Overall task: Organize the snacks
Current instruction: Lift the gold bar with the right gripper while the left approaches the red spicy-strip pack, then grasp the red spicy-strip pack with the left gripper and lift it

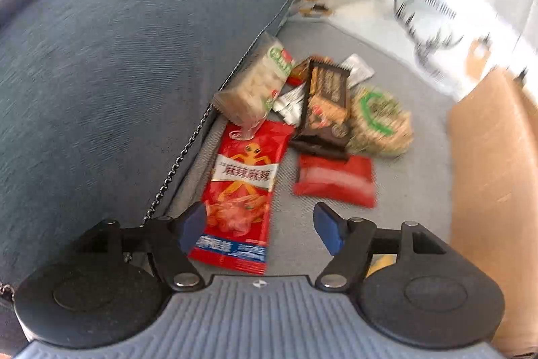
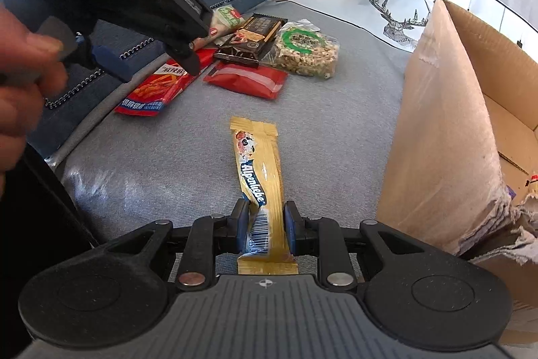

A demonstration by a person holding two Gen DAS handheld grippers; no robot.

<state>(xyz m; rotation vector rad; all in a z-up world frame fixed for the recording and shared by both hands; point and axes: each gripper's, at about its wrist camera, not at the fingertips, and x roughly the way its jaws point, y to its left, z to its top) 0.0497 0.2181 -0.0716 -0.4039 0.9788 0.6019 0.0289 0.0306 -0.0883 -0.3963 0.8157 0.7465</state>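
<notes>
Right claw [image 2: 265,226] clamped on a glossy yellow candy stick [image 2: 260,187], flat on the woven grey cushion [image 2: 175,157] beside the torn cardboard box [image 2: 447,130]. Left claw [image 1: 259,226] spread wide above a long red crinkled packet [image 1: 240,187]; snack pile [image 1: 331,105] behind is motion-blurred.

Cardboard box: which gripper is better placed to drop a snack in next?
Right. The right gripper is shut on the yellow Alpenliebe stick, with the cardboard box just beside it. The left gripper is open and empty over the long red packet.

Right gripper [image 2: 265,226]: pads clamped on yellow Alpenliebe stick [image 2: 260,177], lying on grey cushion [image 2: 336,130]. Snack pile [image 2: 269,49] at 12 o'clock; cardboard box [image 2: 447,123] at 3 o'clock
</notes>
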